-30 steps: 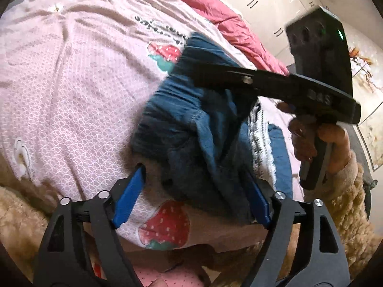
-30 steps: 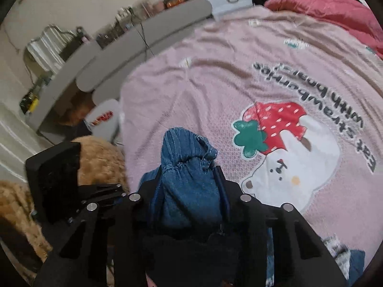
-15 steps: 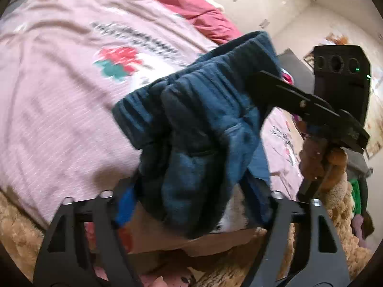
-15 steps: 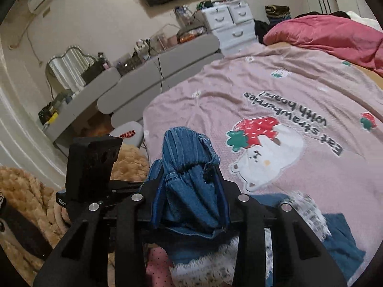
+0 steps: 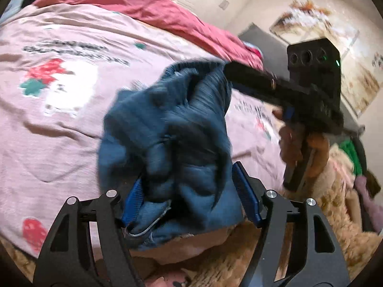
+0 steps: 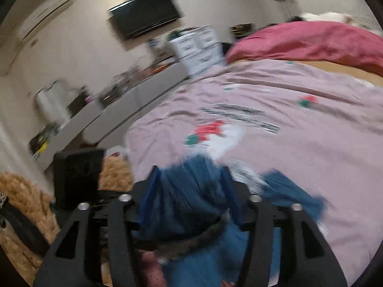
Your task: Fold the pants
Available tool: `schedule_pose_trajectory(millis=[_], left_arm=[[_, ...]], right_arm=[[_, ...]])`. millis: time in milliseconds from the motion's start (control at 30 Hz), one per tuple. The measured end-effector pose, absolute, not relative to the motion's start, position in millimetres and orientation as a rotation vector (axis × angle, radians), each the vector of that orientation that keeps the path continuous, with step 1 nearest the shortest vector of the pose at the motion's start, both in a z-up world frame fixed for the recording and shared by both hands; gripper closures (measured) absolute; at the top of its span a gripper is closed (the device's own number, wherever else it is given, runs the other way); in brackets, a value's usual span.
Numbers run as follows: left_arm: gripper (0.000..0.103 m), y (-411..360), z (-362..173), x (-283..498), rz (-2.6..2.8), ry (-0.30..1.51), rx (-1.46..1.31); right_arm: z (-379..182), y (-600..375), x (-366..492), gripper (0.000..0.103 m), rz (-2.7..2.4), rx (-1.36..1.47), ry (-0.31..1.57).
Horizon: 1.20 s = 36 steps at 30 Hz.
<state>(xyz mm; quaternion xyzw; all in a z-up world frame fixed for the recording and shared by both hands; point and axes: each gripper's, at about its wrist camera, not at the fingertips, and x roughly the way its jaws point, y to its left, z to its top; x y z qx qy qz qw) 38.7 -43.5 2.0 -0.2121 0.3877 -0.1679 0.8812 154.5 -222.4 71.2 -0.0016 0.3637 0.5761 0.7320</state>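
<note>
Two claws, left (image 5: 189,198) gripping, right (image 6: 191,191) opening around, share one pair of blue pants (image 5: 172,129).

Bedspread: pink bedspread (image 6: 299,143) with a strawberry print is covering the bed.
Duvet: red duvet (image 6: 311,43) is lying bunched along its far edge.
Wall: television (image 6: 143,20) is hanging above white drawers (image 6: 198,50).
Floor: tan fluffy rug (image 5: 335,227) is lying beside the bed.

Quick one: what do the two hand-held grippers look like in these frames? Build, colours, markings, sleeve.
The left hand-held gripper has matte black angular fingers with triangular cutouts, silver pivot bolts and blue pads. The right hand-held gripper has the same black frame and bolts. Seen from the left wrist view, its body is a black box with three round ports and a green light, on a pistol handle. The sleeve is fuzzy tan fleece.
</note>
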Motion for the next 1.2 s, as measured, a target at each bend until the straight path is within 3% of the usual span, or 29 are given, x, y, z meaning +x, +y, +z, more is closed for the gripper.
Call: schedule_pose_trajectory(millis=[233, 433, 567, 800, 933, 1200], left_arm=[[0.041, -69, -13, 46, -0.417, 0.876, -0.318], [0.04, -77, -19, 37, -0.417, 0.896, -0.303], [0.04, -78, -23, 36, -0.417, 0.906, -0.288], [0.039, -75, -7, 35, -0.413, 0.906, -0.309], [0.035, -74, 4, 29, -0.405, 0.882, -0.282], [0.032, -66, 22, 29, -0.375, 0.844, -0.256]], right_arm=[[57, -238, 146, 0.045, 1.094, -0.05, 0.845], [6, -212, 143, 0.045, 0.916, -0.372, 0.984], [-10, -222, 154, 0.044, 0.92, -0.26, 1.037], [9, -235, 149, 0.041, 0.927, -0.191, 0.994], [28, -240, 135, 0.03, 0.894, -0.209, 0.933], [58, -268, 109, 0.026, 0.876, -0.147, 0.829]])
